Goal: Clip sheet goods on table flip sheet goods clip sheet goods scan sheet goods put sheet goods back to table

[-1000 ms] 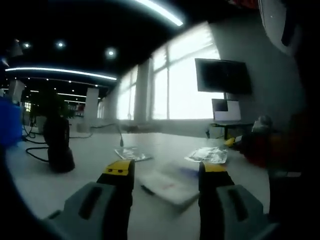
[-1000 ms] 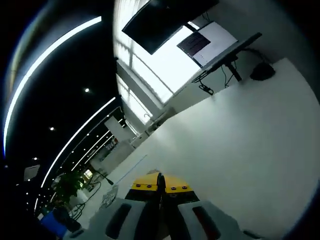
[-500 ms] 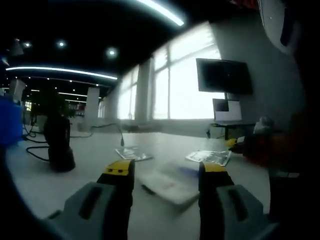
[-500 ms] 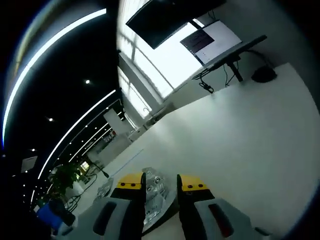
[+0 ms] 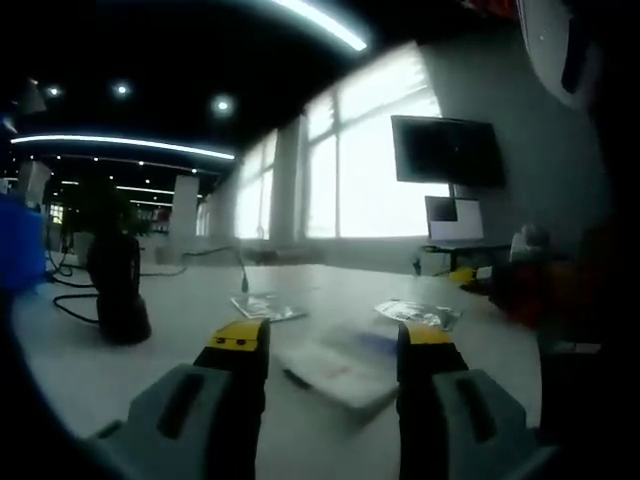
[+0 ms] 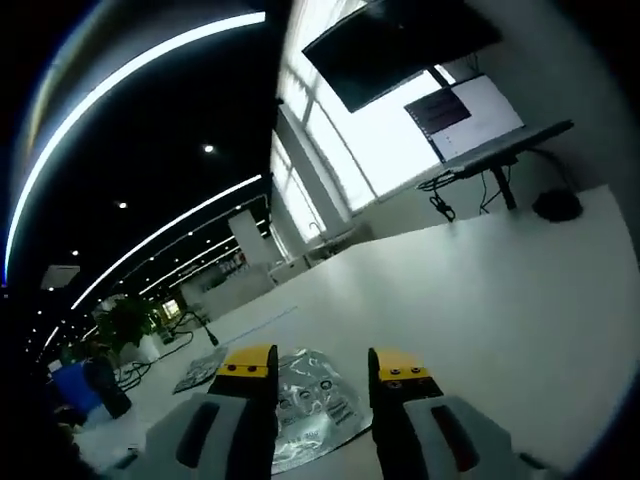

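A silver foil packet [image 6: 312, 402] lies flat on the white table [image 6: 500, 300], just beyond and between the jaws of my right gripper [image 6: 324, 366], which is open and holds nothing. The same packet [image 5: 418, 313] shows at mid-right in the left gripper view, with the right gripper's yellow tip [image 5: 465, 275] off to its right. My left gripper [image 5: 331, 338] is open and low over the table. A flat white packet [image 5: 338, 368] lies on the table between and beyond its jaws, untouched.
A third packet [image 5: 265, 307] lies further back on the table. A black stand [image 5: 118, 290] with cables sits at the left. A person's dark red sleeve [image 5: 545, 290] is at the right. A wall screen [image 6: 400, 45] and a small monitor [image 6: 465, 115] stand beyond the table's far edge.
My right gripper went from shut to open, and the silver packet now lies on the table in front of it. In the left gripper view the right gripper has drawn back to the right.
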A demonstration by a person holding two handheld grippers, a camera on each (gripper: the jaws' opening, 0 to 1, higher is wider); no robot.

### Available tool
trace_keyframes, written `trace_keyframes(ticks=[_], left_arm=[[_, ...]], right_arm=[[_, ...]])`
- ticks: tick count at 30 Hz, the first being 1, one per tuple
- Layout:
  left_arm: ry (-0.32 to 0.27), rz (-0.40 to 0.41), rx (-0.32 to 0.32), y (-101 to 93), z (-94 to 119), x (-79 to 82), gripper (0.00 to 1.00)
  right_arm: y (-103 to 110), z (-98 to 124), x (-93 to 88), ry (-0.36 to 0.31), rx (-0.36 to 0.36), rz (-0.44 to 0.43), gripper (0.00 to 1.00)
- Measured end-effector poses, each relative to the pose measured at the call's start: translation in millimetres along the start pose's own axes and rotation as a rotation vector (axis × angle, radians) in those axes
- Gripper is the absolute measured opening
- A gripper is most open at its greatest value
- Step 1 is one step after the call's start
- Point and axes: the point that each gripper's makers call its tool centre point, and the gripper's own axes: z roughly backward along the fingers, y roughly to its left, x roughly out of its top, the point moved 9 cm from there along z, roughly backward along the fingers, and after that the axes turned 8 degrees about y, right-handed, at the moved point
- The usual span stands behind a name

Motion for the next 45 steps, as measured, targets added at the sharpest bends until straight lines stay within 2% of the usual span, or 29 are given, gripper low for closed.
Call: trace_keyframes(ticks=[3, 7, 8, 10, 11, 12, 14, 18, 20, 24, 26, 30, 35, 41, 45], left_arm=[[0.001, -0.003, 0.000, -0.2, 0.0, -0.2, 0.44], [0.004, -0.003, 0.003, 0.2, 0.2, -0.5, 0.43], [0.004, -0.002, 0.003, 0.2, 0.2, -0.5, 0.43], [0.005, -0.003, 0.003, 0.1, 0.2, -0.6, 0.43], [0.006, -0.004, 0.003, 0.0, 0.1, -0.7, 0.43], [0.005, -0.005, 0.001, -0.2, 0.1, -0.6, 0.43], [0.007, -0.009, 0.001, -0.6, 0.0, -0.8, 0.43], [0.011, -0.010, 0.006, -0.4, -0.4, -1.1, 0.43], [0.011, -0.009, 0.007, -0.5, -0.5, -1.1, 0.43], [0.012, -0.011, 0.004, -1.1, -0.6, -1.1, 0.43], [0.006, -0.006, 0.002, -1.4, -0.3, -0.2, 0.43], [0.011, -0.011, 0.003, -1.3, -0.5, -0.7, 0.43], [0.012, -0.016, 0.002, -2.3, -0.8, -0.3, 0.43], [0.010, -0.014, 0.004, -2.4, -0.8, 0.2, 0.43], [0.012, -0.018, 0.005, -2.8, -1.1, 0.1, 0.43]], right_arm=[[3.7, -3.1, 5.4, -0.009, 0.027, 0.085, 0.33], [10.2, -12.1, 13.8, -0.003, 0.100, 0.256, 0.35], [10.7, -15.5, 15.1, 0.008, 0.112, 0.313, 0.37], [15.8, -25.3, 10.3, 0.110, 0.217, 0.331, 0.39], [16.9, -29.8, 9.1, 0.145, 0.259, 0.313, 0.40], [17.3, -34.1, 9.8, 0.164, 0.288, 0.349, 0.41], [18.5, -41.0, 12.4, 0.169, 0.320, 0.482, 0.43], [21.2, -51.2, 10.5, 0.216, 0.398, 0.546, 0.45], [22.4, -57.9, 9.7, 0.238, 0.424, 0.608, 0.47], [25.7, -72.3, 9.8, 0.273, 0.464, 0.625, 0.48], [28.2, -80.1, 6.9, 0.328, 0.525, 0.626, 0.52], [25.3, -93.2, 6.5, 0.355, 0.560, 0.619, 0.57], [22.2, -101.9, 3.2, 0.385, 0.592, 0.630, 0.62], [15.0, -107.6, -2.5, 0.430, 0.611, 0.617, 0.62], [18.4, -107.2, -5.2, 0.440, 0.615, 0.603, 0.62]])
